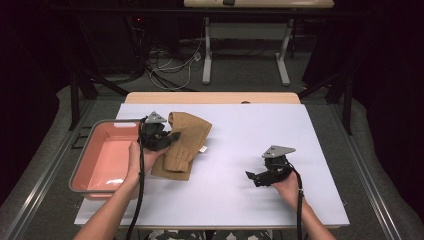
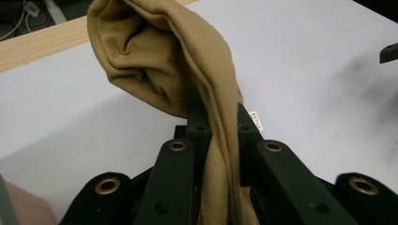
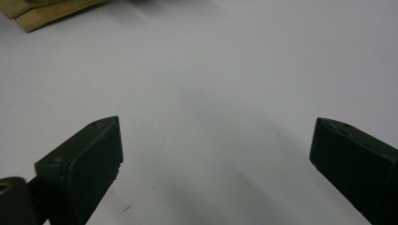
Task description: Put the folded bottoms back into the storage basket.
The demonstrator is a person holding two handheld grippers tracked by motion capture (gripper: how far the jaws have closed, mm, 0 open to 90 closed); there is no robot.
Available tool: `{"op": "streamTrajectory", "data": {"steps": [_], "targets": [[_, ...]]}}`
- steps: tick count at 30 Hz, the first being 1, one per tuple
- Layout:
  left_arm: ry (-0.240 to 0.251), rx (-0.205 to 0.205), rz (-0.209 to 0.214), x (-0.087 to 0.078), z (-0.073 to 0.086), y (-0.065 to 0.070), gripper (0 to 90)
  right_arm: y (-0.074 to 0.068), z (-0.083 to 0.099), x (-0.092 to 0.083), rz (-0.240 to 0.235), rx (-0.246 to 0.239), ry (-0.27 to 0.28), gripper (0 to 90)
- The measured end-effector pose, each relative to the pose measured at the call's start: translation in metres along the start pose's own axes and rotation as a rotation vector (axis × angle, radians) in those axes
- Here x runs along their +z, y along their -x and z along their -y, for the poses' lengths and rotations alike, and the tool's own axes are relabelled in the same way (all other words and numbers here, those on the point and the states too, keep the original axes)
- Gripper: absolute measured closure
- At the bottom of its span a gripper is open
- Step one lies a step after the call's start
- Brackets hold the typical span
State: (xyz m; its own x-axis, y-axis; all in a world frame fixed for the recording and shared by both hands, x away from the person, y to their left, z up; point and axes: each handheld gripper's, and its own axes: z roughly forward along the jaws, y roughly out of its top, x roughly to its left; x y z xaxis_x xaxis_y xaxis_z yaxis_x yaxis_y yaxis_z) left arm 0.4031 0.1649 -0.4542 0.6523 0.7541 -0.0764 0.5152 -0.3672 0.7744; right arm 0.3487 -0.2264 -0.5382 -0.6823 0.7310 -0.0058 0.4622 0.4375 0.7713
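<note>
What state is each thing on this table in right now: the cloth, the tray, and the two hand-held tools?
Tan folded fabric garment: pinched at one edge, partly lifted, the rest lying on the white table.
Pink plastic tray with grey rim: empty, at the table's left edge.
Left tool: shut on the garment.
Right tool: open, holding nothing, over bare table.

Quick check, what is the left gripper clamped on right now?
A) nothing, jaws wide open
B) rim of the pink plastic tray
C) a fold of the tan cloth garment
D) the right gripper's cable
C: in the left gripper view the left gripper has its black jaws pinched on a fold of the tan cloth garment, which bunches up beyond them over the white table.
</note>
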Motion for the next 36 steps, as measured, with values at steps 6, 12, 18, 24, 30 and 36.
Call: {"op": "streamTrajectory", "data": {"steps": [6, 12, 18, 24, 30, 36], "targets": [[-0.010, 0.002, -0.020, -0.006, -0.005, -0.004, 82.4, 0.000, 0.000, 0.000, 0.003, 0.000, 0.006, 2.6], [-0.013, 0.004, -0.031, -0.013, -0.009, -0.008, 82.4, 0.000, 0.000, 0.000, 0.003, -0.001, 0.002, 2.5], [-0.021, 0.007, -0.047, -0.021, -0.013, -0.012, 82.4, 0.000, 0.000, 0.001, 0.000, -0.001, 0.005, 2.6], [-0.020, 0.007, -0.057, -0.027, -0.018, -0.017, 82.4, 0.000, 0.000, 0.001, 0.001, -0.003, 0.007, 2.6], [-0.022, 0.013, -0.067, -0.033, -0.023, -0.019, 82.4, 0.001, 0.001, 0.002, -0.001, -0.008, 0.005, 2.6], [-0.013, 0.017, -0.080, -0.041, -0.028, -0.021, 82.4, -0.001, 0.001, 0.001, 0.002, 0.000, 0.000, 2.6]]}}
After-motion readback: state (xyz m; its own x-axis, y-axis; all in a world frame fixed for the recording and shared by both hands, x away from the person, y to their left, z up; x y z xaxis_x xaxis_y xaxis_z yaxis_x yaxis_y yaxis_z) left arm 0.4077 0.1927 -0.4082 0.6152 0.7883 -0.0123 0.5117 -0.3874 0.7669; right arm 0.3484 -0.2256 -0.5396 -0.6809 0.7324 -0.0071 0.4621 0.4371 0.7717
